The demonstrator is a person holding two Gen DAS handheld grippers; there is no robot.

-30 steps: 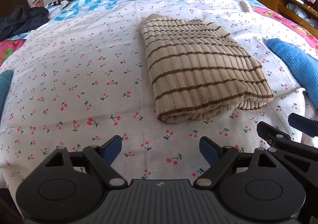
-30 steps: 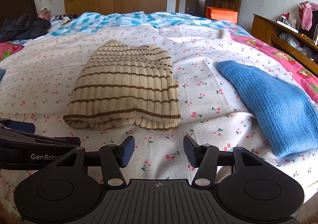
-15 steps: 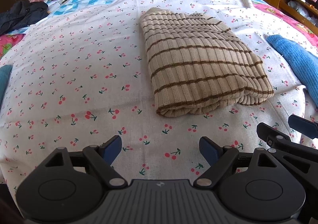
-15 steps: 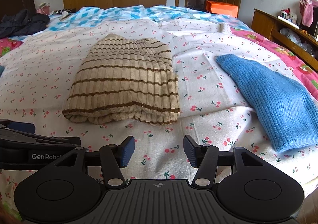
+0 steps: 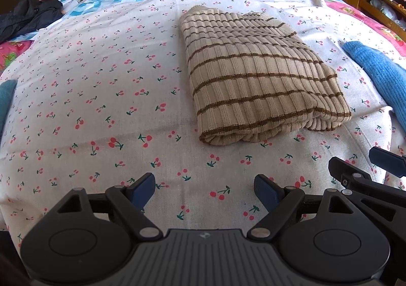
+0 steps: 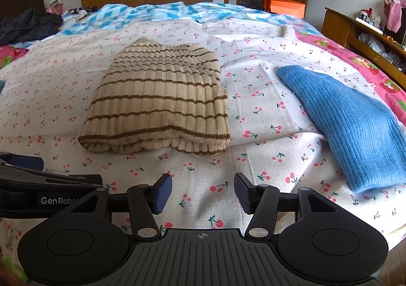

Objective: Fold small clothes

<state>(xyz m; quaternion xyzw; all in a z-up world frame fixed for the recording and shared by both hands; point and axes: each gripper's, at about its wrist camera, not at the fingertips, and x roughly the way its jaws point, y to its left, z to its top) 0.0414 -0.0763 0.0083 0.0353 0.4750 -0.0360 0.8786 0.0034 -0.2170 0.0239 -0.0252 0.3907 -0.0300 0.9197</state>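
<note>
A beige knit top with brown stripes (image 5: 256, 75) lies folded into a thick rectangle on the cherry-print sheet (image 5: 101, 108); it also shows in the right wrist view (image 6: 159, 103). My left gripper (image 5: 204, 192) is open and empty, above the sheet just short of the fold's near edge. My right gripper (image 6: 201, 193) is open and empty, also short of that edge; its side shows in the left wrist view (image 5: 365, 172). A blue knit garment (image 6: 347, 123) lies flat to the right, seen also in the left wrist view (image 5: 375, 70).
A blue-and-white quilt (image 6: 157, 13) covers the far bed. Dark clothes (image 5: 28, 17) lie far left. A wooden shelf unit (image 6: 362, 32) runs along the right side, an orange box (image 6: 284, 5) stands behind the bed, and a teal cloth (image 5: 6, 93) lies at the left edge.
Both grippers have moved forward toward the striped top, which looks larger and nearer. Both stayed open and empty. The clothes have not moved.
</note>
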